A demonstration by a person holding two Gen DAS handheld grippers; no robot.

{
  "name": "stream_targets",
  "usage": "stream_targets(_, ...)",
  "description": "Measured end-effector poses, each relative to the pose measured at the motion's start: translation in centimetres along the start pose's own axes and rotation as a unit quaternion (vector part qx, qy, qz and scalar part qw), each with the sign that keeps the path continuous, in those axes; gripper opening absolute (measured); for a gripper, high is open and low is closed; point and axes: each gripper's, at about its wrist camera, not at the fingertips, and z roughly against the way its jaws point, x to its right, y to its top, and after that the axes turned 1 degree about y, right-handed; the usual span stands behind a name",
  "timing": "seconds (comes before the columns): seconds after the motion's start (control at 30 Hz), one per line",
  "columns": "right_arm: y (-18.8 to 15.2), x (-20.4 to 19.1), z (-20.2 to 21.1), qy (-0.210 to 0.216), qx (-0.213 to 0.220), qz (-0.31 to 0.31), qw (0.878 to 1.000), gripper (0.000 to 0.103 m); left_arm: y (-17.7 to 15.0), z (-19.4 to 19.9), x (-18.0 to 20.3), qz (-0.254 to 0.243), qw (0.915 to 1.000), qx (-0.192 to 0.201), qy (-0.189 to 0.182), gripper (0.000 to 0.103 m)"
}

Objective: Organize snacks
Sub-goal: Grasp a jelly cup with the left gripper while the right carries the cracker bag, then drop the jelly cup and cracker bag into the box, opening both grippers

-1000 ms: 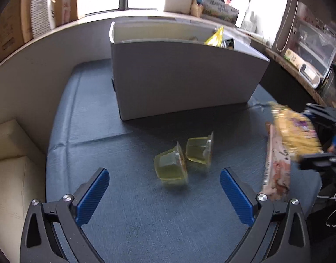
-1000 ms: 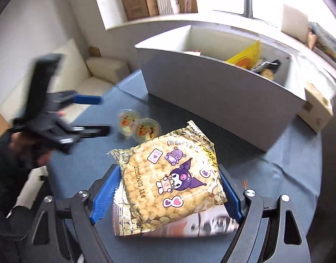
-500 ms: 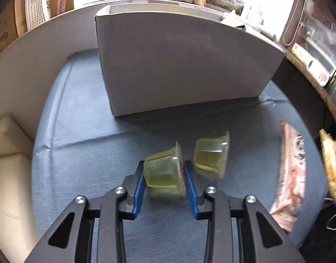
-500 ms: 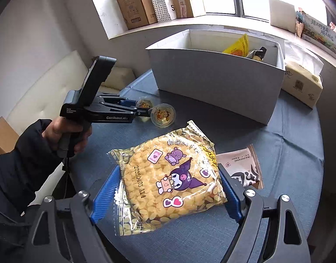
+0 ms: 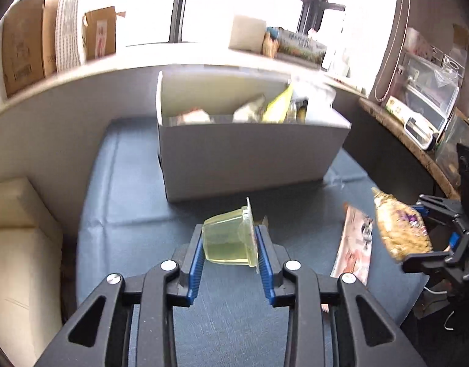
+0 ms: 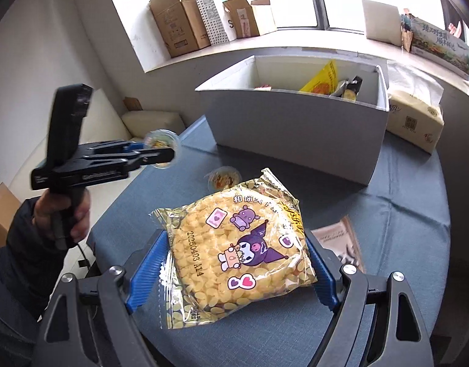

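Jelly cup (image 5: 230, 240) clenched sideways between left gripper (image 5: 230, 255) pads, lifted clear of blue table (image 5: 118, 214), likely bound for white box (image 5: 253, 156) at far side; right gripper (image 6: 239, 270) clamped wide on yellow snack bag (image 6: 234, 250), held flat above table near front; second jelly cup (image 6: 223, 177) left lying on table before box.

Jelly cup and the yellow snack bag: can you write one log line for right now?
left gripper: shut on jelly cup, lifted | right gripper: holding yellow snack bag | white box: open
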Motion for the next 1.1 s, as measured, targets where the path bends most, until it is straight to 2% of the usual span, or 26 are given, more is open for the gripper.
stream_targets(0.07,1.1,0.1,0.3,-0.005,0.009,-0.001,1.0,0.088,1.7,0.9,0.0,0.002,0.9999,0.013,-0.008,0.036)
stream_targets(0.2,4.2,0.7,0.9,-0.016,0.031,-0.001,0.999,0.088,5.3,1.9,0.7,-0.009,0.999,0.043,0.005,0.036)
stream_targets(0.3,6.8,1.7,1.2,-0.016,0.049,-0.008,0.999,0.088,7.8,1.8,1.4,-0.019,0.9979,0.06,0.011,0.036)
stream_targets(0.4,9.3,2.7,1.0,-0.037,0.059,-0.005,0.998,0.088,10.4,0.8,1.8,-0.015,0.9975,0.065,0.022,0.036)
stream_targets(0.63,15.0,7.1,-0.4,-0.07,0.077,-0.034,0.994,0.088,15.6,-4.0,1.9,-0.003,0.9977,0.054,0.041,0.036)
stream_targets(0.73,17.2,9.8,-1.8,-0.072,0.076,-0.064,0.992,0.088,17.3,-6.8,1.3,0.005,0.9982,0.035,0.047,0.036)
stream_targets(0.87,19.0,12.3,-4.6,-0.08,0.058,-0.087,0.991,0.088,18.3,-9.9,0.7,0.001,0.9968,0.014,0.079,0.036)
stream_targets(1.03,19.9,13.9,-7.0,-0.08,0.05,-0.119,0.988,0.09,18.3,-11.6,0.0,0.01,0.9968,-0.001,0.08,0.037)
stream_targets(1.1,20.3,14.3,-7.4,-0.082,0.051,-0.129,0.987,0.093,18.4,-11.9,-0.2,0.012,0.9967,0.001,0.08,0.047)
